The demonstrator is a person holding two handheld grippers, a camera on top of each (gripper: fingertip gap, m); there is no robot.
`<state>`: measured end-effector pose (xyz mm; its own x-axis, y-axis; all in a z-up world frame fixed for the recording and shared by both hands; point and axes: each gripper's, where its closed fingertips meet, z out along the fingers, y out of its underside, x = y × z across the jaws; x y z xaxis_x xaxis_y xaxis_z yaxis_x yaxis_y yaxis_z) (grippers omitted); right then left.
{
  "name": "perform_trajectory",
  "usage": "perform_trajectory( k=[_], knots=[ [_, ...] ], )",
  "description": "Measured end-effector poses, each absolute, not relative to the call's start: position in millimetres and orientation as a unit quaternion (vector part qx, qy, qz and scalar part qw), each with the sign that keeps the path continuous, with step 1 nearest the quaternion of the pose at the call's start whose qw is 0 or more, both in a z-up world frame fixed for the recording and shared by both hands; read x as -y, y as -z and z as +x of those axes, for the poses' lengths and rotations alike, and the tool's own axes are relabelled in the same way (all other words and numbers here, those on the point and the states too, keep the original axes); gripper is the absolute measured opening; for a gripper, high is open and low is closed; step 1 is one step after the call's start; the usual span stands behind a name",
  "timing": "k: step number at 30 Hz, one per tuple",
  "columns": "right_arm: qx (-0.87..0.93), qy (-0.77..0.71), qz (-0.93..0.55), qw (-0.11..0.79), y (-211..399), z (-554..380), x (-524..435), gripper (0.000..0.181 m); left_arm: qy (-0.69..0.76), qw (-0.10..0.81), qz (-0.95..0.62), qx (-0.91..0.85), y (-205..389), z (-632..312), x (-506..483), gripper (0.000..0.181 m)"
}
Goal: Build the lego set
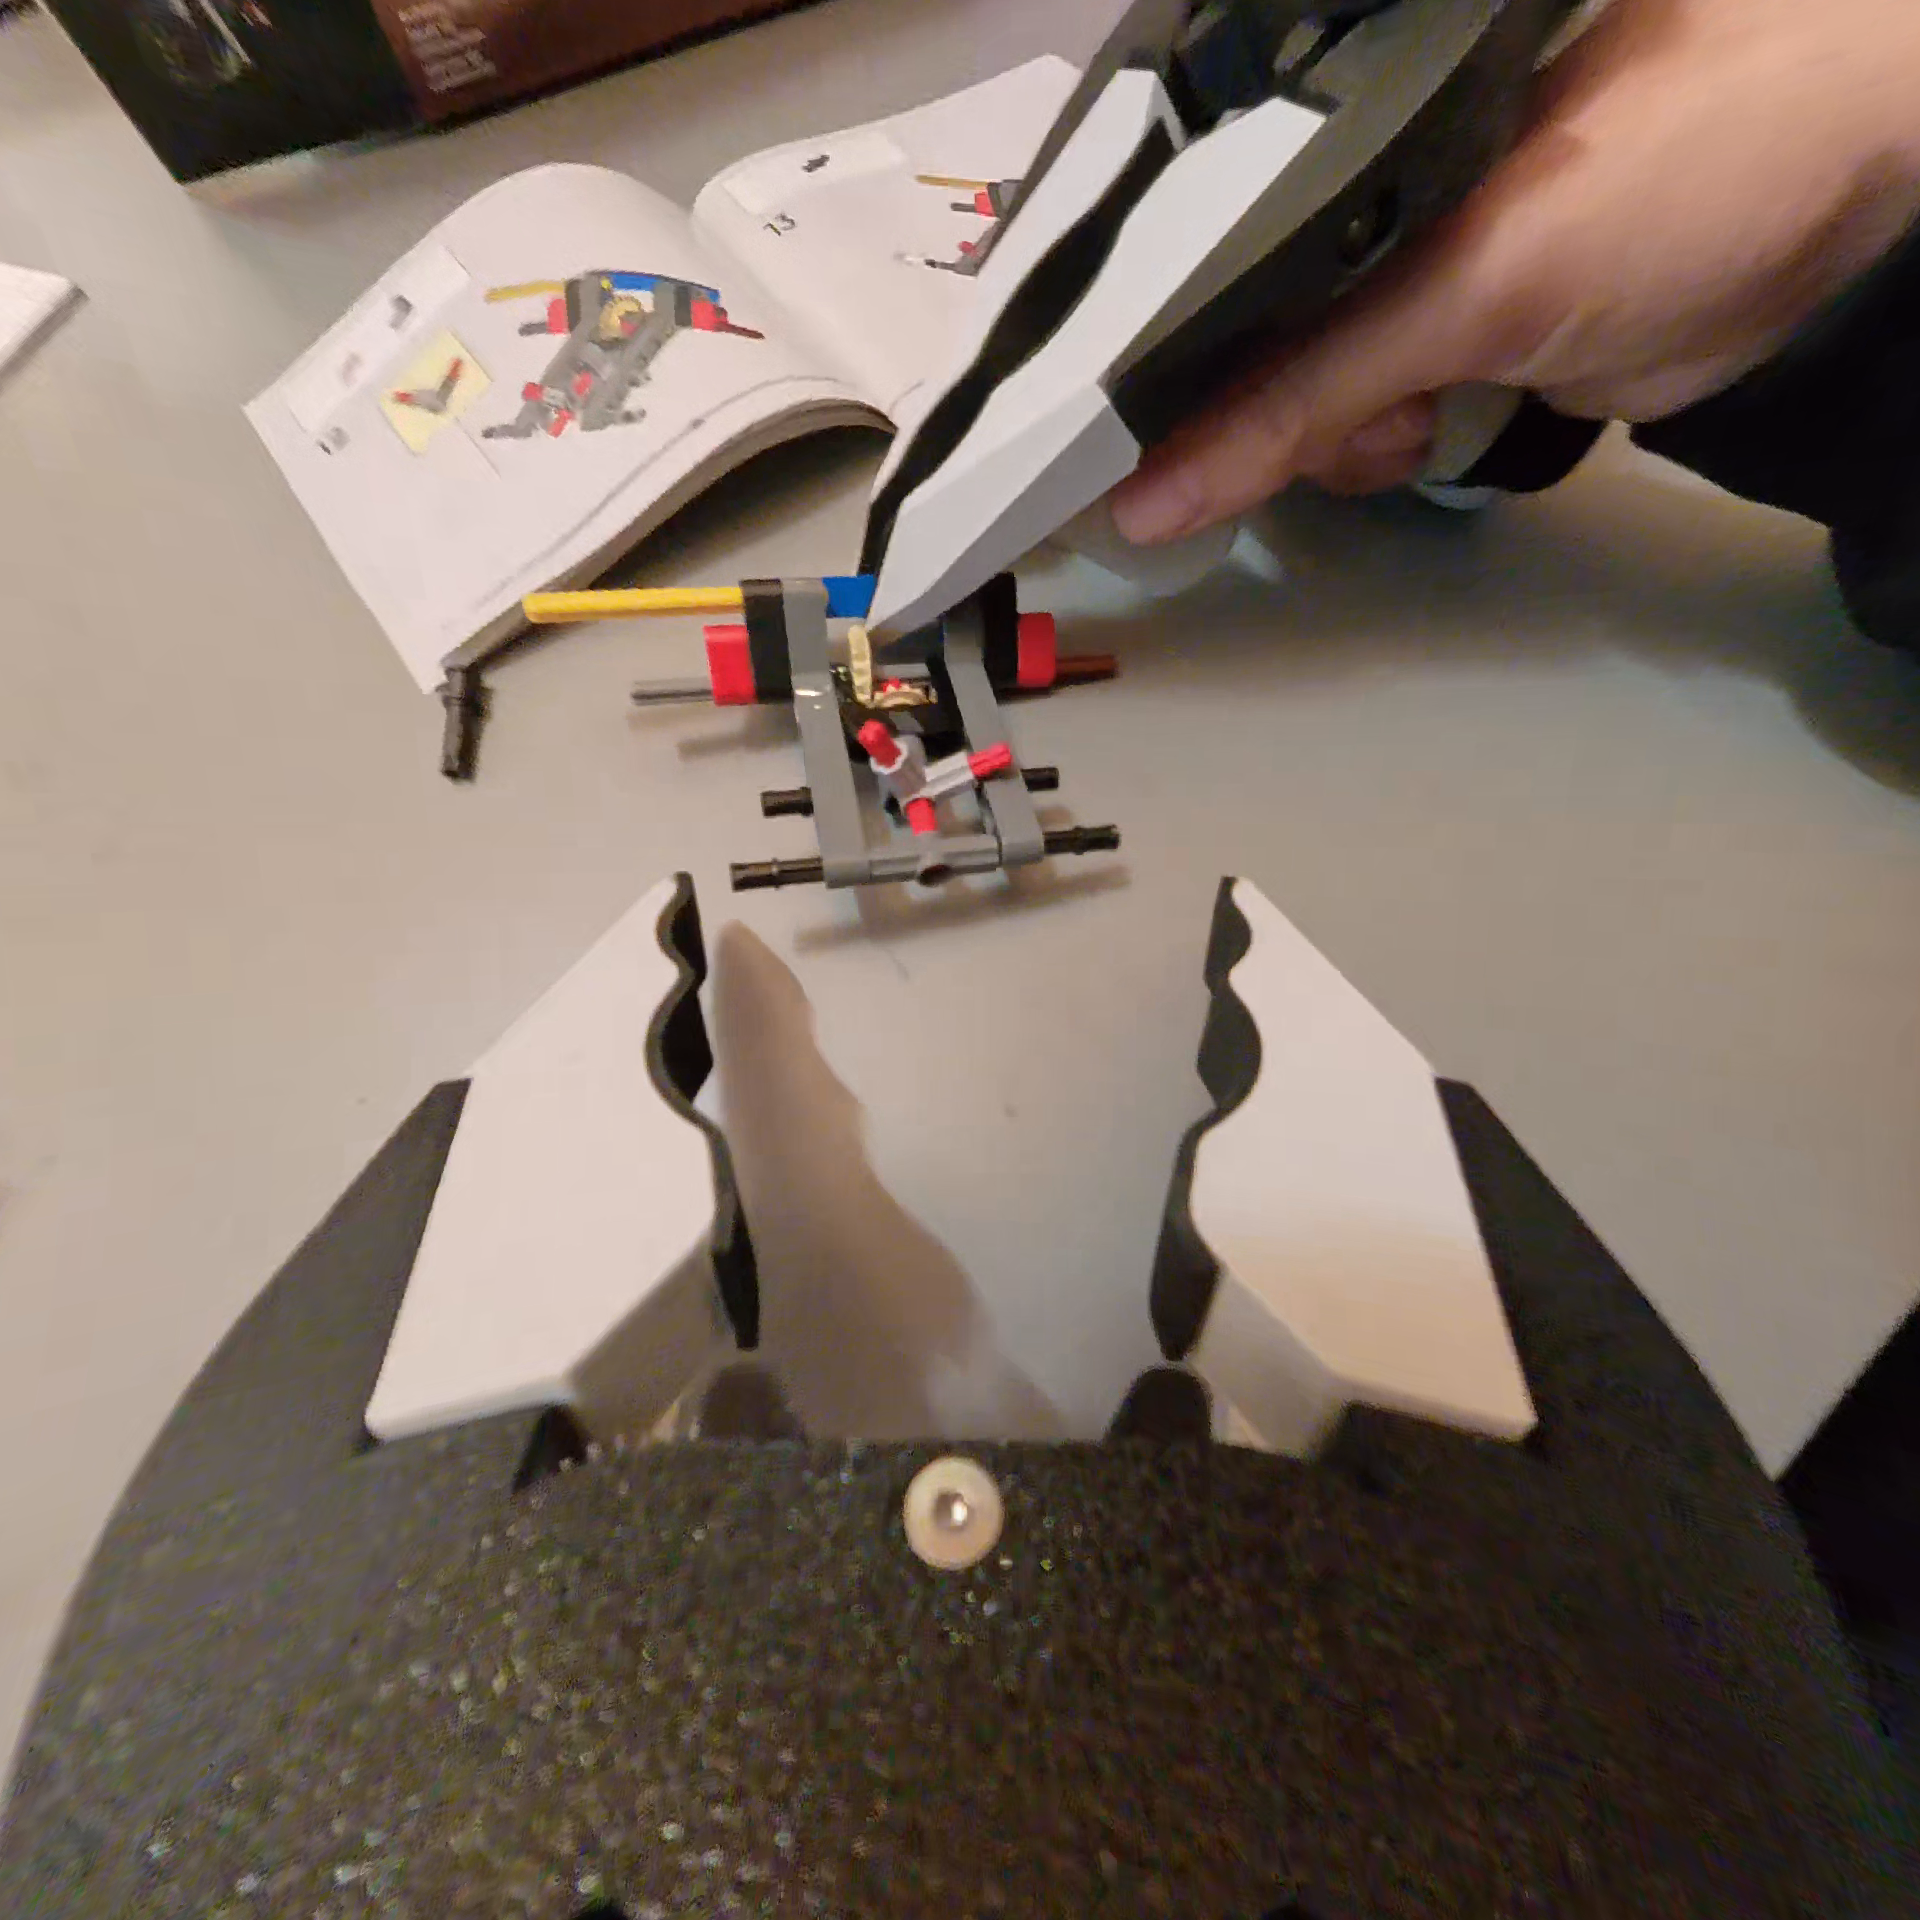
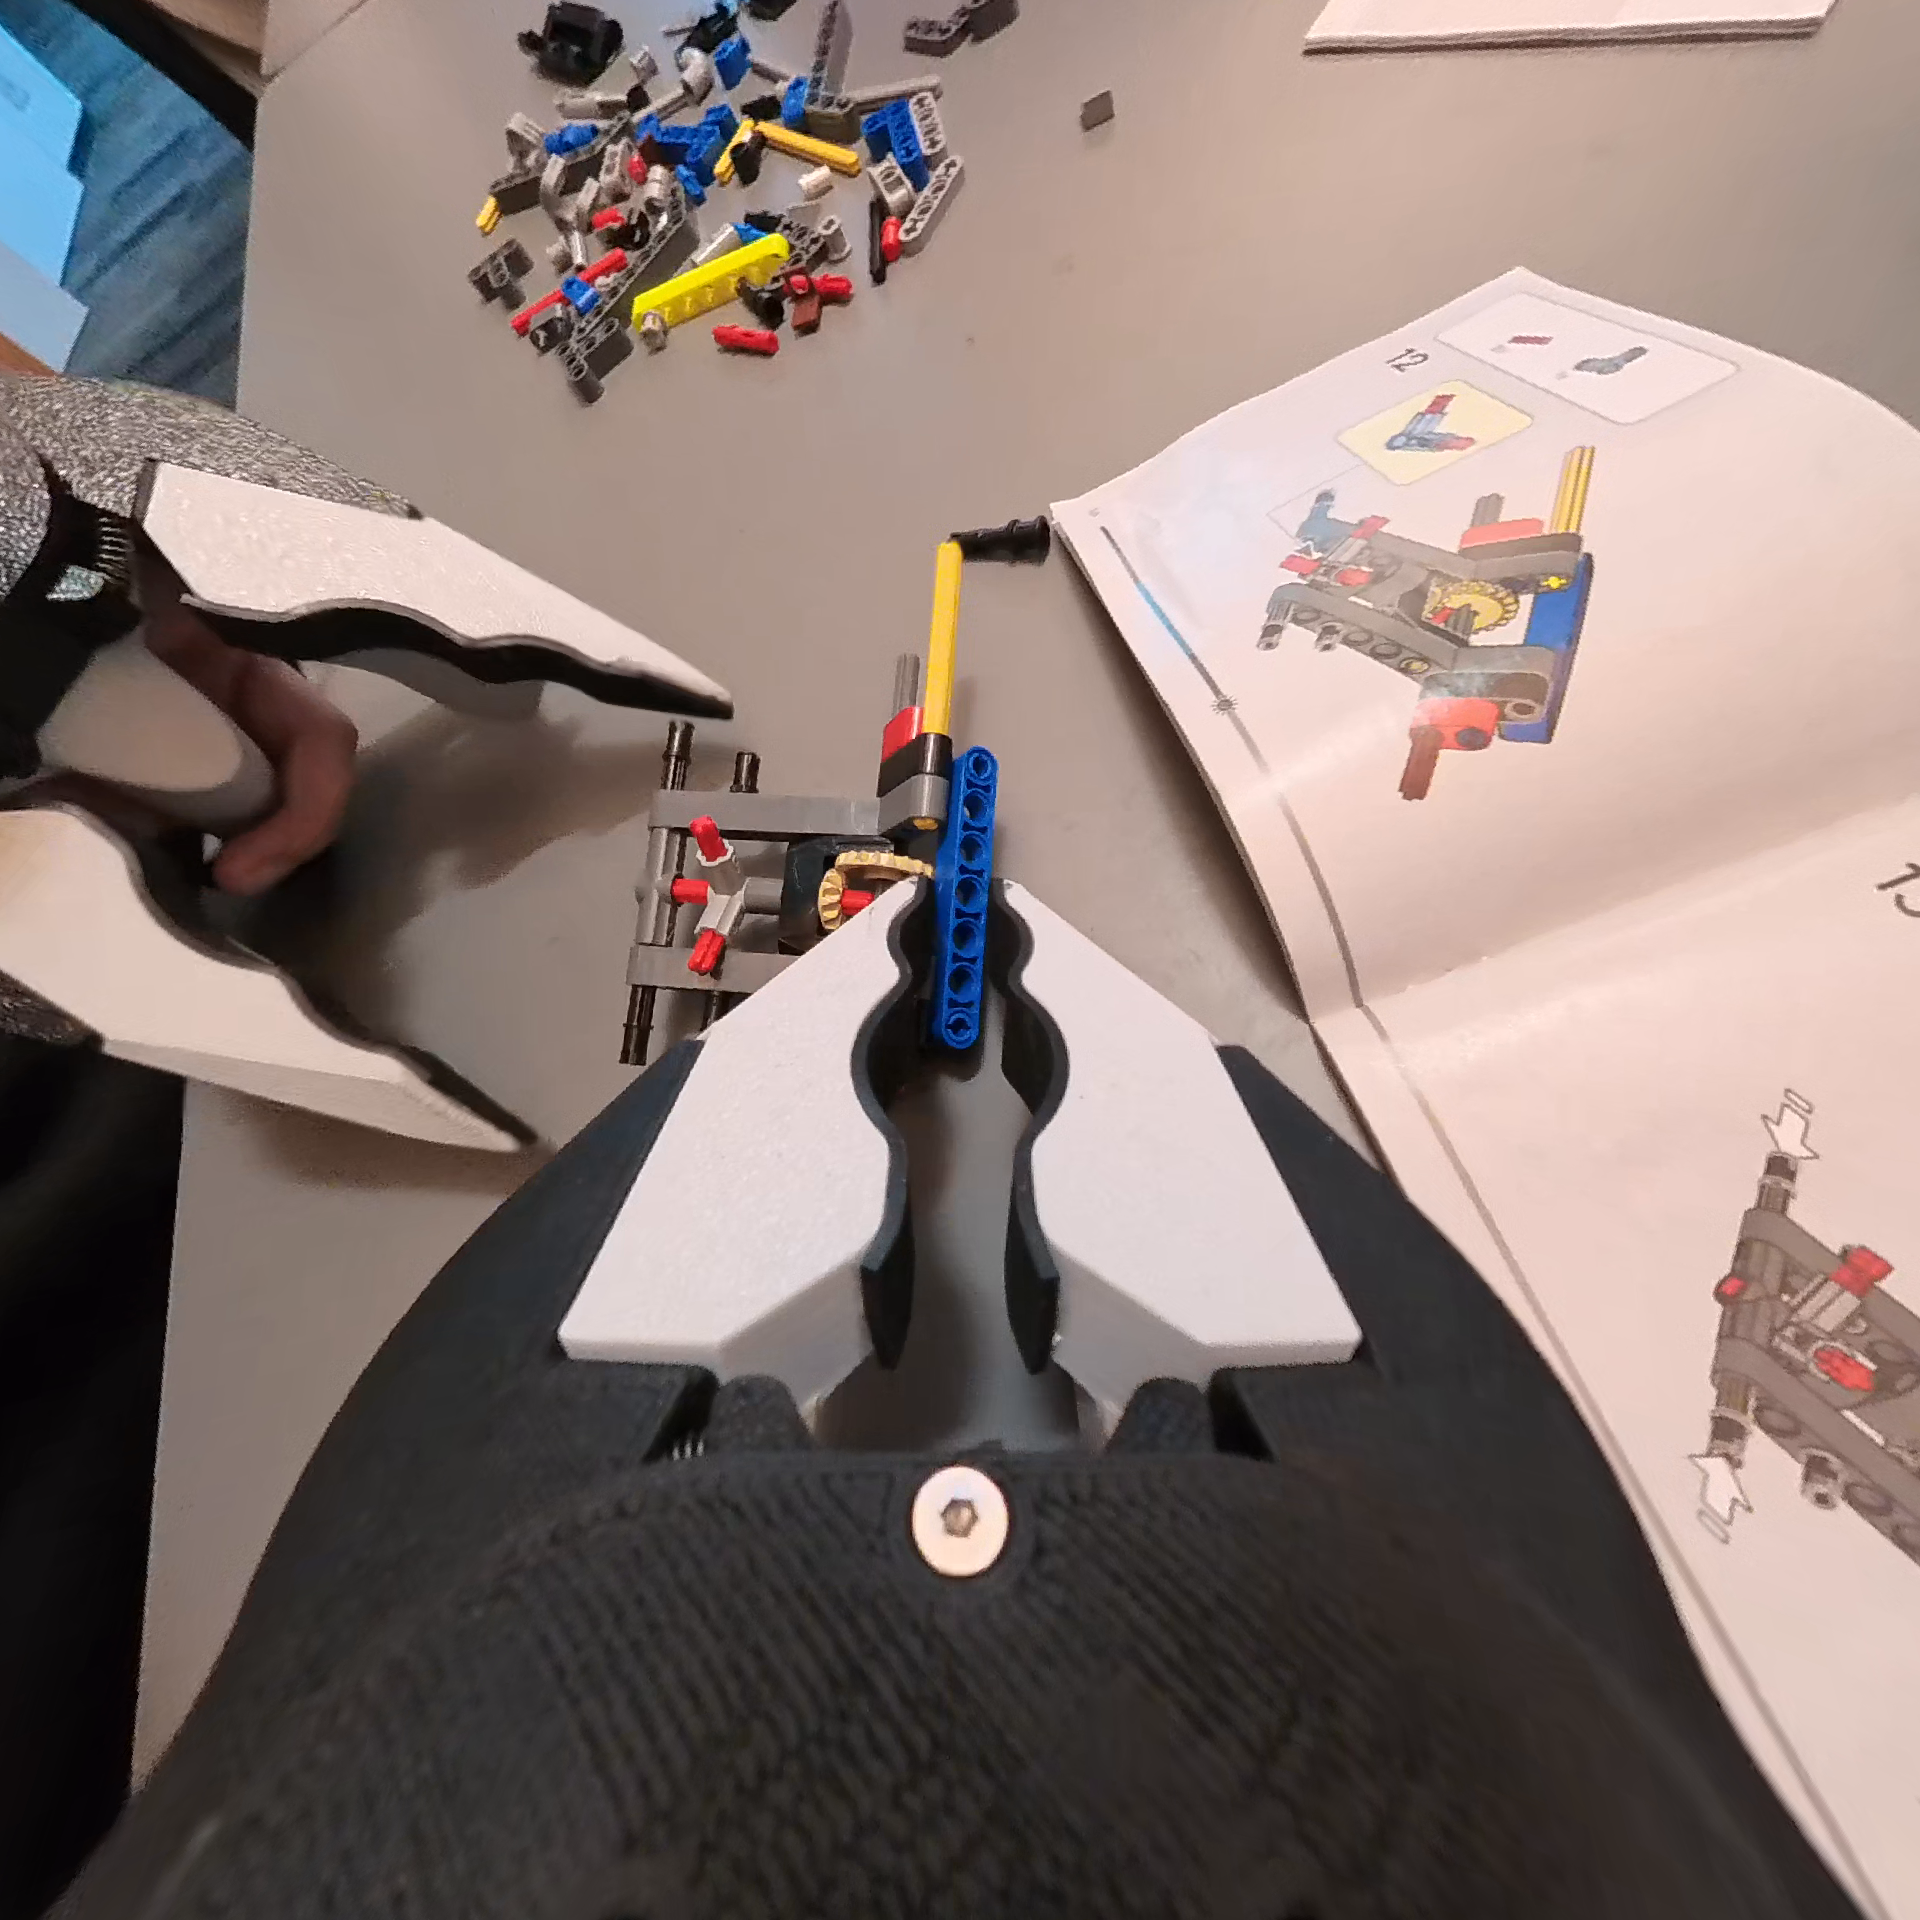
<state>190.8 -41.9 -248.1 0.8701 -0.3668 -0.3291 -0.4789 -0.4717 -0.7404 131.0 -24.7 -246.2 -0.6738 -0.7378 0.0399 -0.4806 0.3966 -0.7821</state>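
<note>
1. The right hand-held gripper (image 2: 961, 914) sits nearest in its own view, its two fingers closed in on the blue beam (image 2: 964, 899) of the lego assembly (image 2: 800, 883), one finger on either side of the beam
2. The left hand-held gripper (image 1: 951, 894) is spread wide with nothing between its fingers, hovering just short of the assembly's near grey frame end
3. The lego assembly (image 1: 894, 727) rests on the grey table (image 1: 1351, 883): a grey frame with black pins sticking out at its sides, red connectors inside, a tan gear, red bushes and a long yellow axle (image 1: 634, 603) projecting to one side
4. A loose black pin (image 1: 460, 727) lies just beside the corner of the open instruction booklet (image 1: 540, 395), which lies flat beyond the assembly
5. A hand (image 1: 1621, 260) grips the right hand-held gripper from behind
6. Farther off, a pile of loose lego pieces (image 2: 707, 197) in blue, yellow, red, grey and black is scattered on the table, well apart from the assembly
7. A dark box (image 1: 312, 73) stands at the far edge
</note>
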Motion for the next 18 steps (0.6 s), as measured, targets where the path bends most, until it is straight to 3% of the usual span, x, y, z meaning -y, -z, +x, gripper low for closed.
perform_trajectory(
  k=[1,9,18],
  knots=[
    [-0.253,-0.061,-0.854,0.451,248,191,42,0.008,0.4,0.172,-0.37,-0.821,246,134,24,0.095],
    [-0.263,-0.053,-0.851,0.452,248,192,42,0.008,0.355,0.237,-0.359,-0.83,250,145,25,0.084],
    [-0.266,-0.058,-0.849,0.453,248,193,43,0.008,0.34,0.251,-0.363,-0.83,252,147,23,0.076]
  ],
)
